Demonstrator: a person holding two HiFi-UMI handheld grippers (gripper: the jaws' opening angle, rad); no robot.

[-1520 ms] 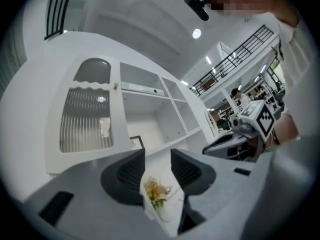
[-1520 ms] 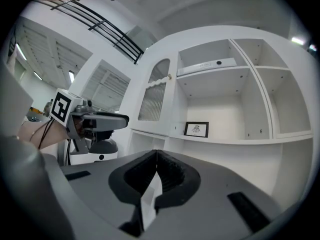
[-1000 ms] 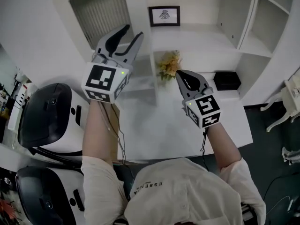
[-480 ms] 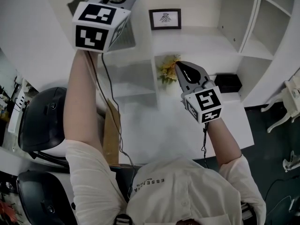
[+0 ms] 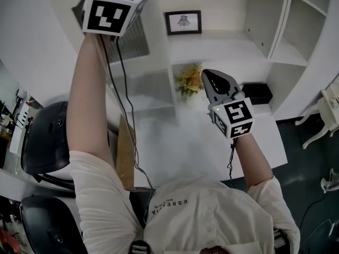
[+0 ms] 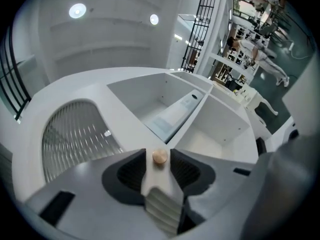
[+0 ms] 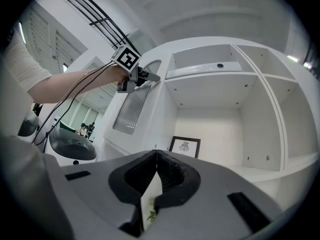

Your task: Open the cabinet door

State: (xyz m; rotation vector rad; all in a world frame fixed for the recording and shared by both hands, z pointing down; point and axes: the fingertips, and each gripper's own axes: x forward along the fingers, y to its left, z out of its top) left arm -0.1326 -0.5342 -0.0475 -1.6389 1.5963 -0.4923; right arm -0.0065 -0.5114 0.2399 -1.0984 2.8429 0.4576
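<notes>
Bright, even light from ceiling lamps [image 6: 77,10]; fisheye edges bend.

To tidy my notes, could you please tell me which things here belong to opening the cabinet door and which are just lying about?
In the job: cabinet door, knob, left gripper with jaws apart around the knob.

Lying about: framed picture, flowers, black box; the right gripper hangs shut and idle.

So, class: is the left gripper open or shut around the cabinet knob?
Open. The left gripper has its jaws apart, with the round knob between their tips and a narrow gap on both sides.
</notes>
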